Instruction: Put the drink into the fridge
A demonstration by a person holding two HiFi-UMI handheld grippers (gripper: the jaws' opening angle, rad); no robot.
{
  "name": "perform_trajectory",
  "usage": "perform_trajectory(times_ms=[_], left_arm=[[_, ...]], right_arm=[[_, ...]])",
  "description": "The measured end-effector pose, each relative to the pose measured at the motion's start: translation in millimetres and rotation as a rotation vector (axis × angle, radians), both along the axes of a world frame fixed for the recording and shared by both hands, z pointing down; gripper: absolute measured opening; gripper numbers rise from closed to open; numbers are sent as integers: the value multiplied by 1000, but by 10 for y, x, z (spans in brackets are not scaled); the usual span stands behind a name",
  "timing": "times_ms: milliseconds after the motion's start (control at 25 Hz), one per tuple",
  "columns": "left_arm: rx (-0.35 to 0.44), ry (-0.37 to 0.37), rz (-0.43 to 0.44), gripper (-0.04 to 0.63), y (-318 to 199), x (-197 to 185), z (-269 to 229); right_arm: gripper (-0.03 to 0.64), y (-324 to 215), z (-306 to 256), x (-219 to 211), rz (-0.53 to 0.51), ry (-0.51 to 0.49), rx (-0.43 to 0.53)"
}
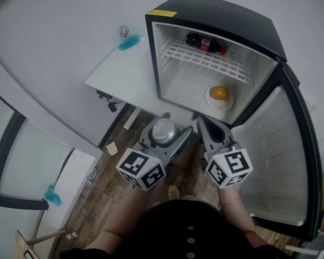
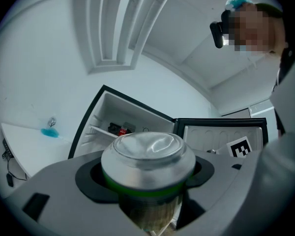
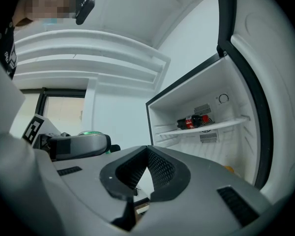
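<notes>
Left gripper view shows our left gripper (image 2: 146,183) clamped around the silver aluminium drink can with a green band (image 2: 147,151). Just ahead of both tools stands the black, white-lined fridge (image 1: 216,15), its door open. Our right gripper (image 3: 145,173) is pressed together, empty. We judge the opening done; setting the can inside remains.

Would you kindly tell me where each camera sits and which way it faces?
Head view: on the person's head, looking steeply down at the open fridge, left gripper, right gripper, a forearm.
Left gripper view: on the left gripper, along jaws shut on the can, toward the fridge.
Right gripper view: on the right gripper, along shut, empty jaws into the fridge.
Shared: all three show the bottle.
</notes>
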State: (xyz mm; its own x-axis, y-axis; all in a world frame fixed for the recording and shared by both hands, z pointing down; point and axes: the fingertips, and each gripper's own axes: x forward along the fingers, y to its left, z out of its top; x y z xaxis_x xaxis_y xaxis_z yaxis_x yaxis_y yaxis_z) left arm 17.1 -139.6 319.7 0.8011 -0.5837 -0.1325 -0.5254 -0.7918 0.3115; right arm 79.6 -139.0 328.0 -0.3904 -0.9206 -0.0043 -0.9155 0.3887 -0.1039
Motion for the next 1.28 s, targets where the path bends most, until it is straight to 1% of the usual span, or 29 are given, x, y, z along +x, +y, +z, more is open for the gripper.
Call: perform_trajectory(times_ms=[240,440,880,1280], left_arm=[[-14,-3,4,347,-241,111,65],[-17,-5,8,347,-325,187,91],[-35,-2,24,347,-494,256,128],[-49,-16,67,347,-737,324,178]], right_arm=[[8,-187,64,146,16,6,-12],[8,-287,126,246,26,10,-25],[8,-420,175,286,43,16,-42],[8,-622,281,296,68,26,-79]])
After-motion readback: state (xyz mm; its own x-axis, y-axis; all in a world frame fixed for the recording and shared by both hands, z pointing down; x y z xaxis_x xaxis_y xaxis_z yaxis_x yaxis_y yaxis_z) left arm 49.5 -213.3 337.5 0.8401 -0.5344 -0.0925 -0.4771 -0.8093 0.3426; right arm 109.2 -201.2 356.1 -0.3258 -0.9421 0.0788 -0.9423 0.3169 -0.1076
